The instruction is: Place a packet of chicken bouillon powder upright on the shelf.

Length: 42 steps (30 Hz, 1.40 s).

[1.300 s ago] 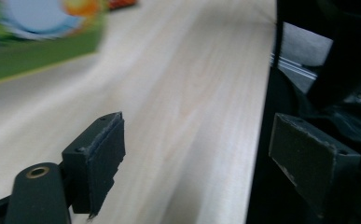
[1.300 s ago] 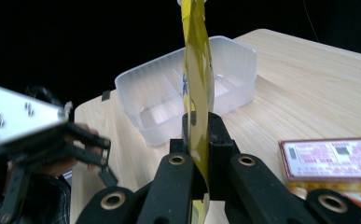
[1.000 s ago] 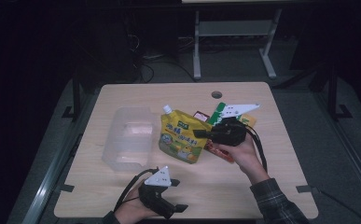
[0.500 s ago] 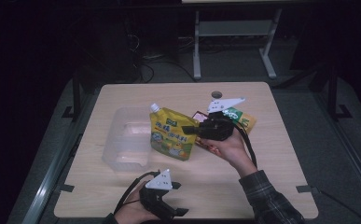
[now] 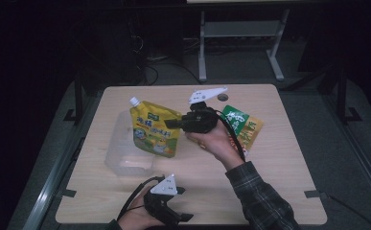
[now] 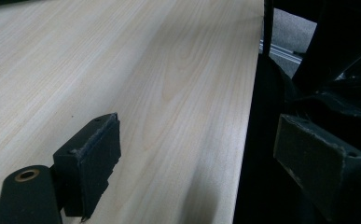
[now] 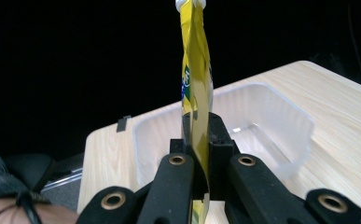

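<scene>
The right gripper (image 5: 171, 123) pinches a glossy yellow spouted pouch (image 5: 153, 128) edge-on over a translucent plastic tub (image 7: 267, 121); the left gripper (image 6: 201, 158) gapes wide, empty, on pale woodgrain.

A pale wooden table (image 5: 288, 158) stands on a grey floor (image 5: 346, 143) in a dark room. Beyond its far edge stands a grey metal frame (image 5: 240, 28), with dark cables (image 5: 149, 72) to its left.
</scene>
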{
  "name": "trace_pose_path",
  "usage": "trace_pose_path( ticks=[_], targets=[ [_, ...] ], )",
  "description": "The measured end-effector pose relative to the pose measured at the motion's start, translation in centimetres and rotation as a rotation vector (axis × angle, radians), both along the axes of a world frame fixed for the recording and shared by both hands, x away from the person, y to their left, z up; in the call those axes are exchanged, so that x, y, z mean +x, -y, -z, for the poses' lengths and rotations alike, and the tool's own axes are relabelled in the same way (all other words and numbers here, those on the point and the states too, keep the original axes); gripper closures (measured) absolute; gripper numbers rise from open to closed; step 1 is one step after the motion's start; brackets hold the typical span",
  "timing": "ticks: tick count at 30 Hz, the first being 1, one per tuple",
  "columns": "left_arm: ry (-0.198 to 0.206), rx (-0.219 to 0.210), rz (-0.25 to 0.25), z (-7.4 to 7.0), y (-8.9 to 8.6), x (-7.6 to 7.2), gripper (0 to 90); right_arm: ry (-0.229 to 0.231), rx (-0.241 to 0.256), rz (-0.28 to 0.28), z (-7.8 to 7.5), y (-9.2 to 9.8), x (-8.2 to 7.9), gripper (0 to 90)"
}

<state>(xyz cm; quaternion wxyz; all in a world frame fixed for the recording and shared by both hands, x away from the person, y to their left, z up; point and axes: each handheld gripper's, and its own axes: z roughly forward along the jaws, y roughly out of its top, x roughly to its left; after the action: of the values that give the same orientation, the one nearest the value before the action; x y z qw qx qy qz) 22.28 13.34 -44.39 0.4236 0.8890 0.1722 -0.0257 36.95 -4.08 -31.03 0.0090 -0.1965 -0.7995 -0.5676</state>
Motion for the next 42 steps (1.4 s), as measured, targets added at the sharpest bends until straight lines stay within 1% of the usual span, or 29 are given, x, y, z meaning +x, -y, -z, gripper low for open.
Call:
trace_pose_path(
  ticks=[3,9,10,13,16,20,23,24,26,28,29,32,34,35,37,38,39,41,42],
  targets=[
    [0.015,0.018,0.012,0.0,-0.1,0.1,14.1,-0.003,-0.001,-0.008,-0.2,-1.4,0.3,89.8],
    [0.006,0.005,0.005,0.1,0.1,0.1,14.0,-0.023,-0.008,-0.032,-0.1,-4.5,0.6,89.8],
    [0.006,-0.001,0.007,0.1,0.1,0.1,14.0,-0.027,-0.012,-0.031,0.0,-5.0,0.6,89.8],
    [0.003,0.007,0.013,0.1,0.2,0.1,14.0,-0.044,-0.031,-0.039,0.2,-6.4,0.7,89.8],
    [0.007,0.011,0.017,0.1,0.2,0.0,13.9,-0.051,-0.056,-0.038,0.6,-8.0,0.8,89.8],
    [0.007,0.014,0.021,0.1,0.1,0.0,13.9,-0.064,-0.067,-0.043,1.3,-9.2,0.7,89.8],
    [0.014,0.02,0.026,0.0,0.2,0.1,13.9,-0.068,-0.071,-0.034,1.9,-9.6,0.6,89.7],
    [0.008,0.016,0.024,0.0,0.3,0.0,13.9,-0.069,-0.074,-0.031,1.9,-9.6,0.6,89.7],
    [0.009,0.022,0.033,0.1,0.4,0.1,13.9,-0.072,-0.07,-0.029,2.2,-9.5,0.6,89.7],
    [0.005,0.022,0.037,0.1,0.5,0.1,13.9,-0.07,-0.078,-0.029,2.5,-9.7,0.5,89.6],
    [0.0,0.015,0.032,0.2,0.5,0.0,13.9,-0.072,-0.085,-0.033,2.6,-9.8,0.4,89.6],
    [0.005,0.026,0.038,0.1,0.4,0.1,14.0,-0.06,-0.114,-0.04,3.0,-10.3,0.1,89.5],
    [0.002,0.025,0.036,0.1,0.4,0.1,13.9,-0.05,-0.119,-0.043,3.2,-10.4,0.0,89.3],
    [0.004,0.026,0.038,0.1,0.4,0.2,13.9,-0.053,-0.118,-0.047,3.2,-10.4,-0.1,89.0],
    [0.003,0.027,0.046,0.2,0.5,0.2,14.0,-0.037,-0.132,-0.051,3.2,-10.3,-0.2,87.6],
    [0.001,0.026,0.048,0.2,0.6,0.3,13.9,-0.043,-0.136,-0.055,3.2,-10.3,-0.3,86.3],
    [-0.009,0.019,0.038,0.3,0.7,0.2,13.9,-0.051,-0.138,-0.056,3.3,-10.2,-0.3,85.5],
    [-0.009,0.018,0.046,0.3,0.8,0.2,14.0,-0.04,-0.16,-0.054,3.4,-10.2,-0.5,85.5],
    [-0.002,0.03,0.056,0.3,0.7,0.3,13.9,-0.031,-0.173,-0.05,3.4,-10.1,-0.5,85.1]
  ],
)
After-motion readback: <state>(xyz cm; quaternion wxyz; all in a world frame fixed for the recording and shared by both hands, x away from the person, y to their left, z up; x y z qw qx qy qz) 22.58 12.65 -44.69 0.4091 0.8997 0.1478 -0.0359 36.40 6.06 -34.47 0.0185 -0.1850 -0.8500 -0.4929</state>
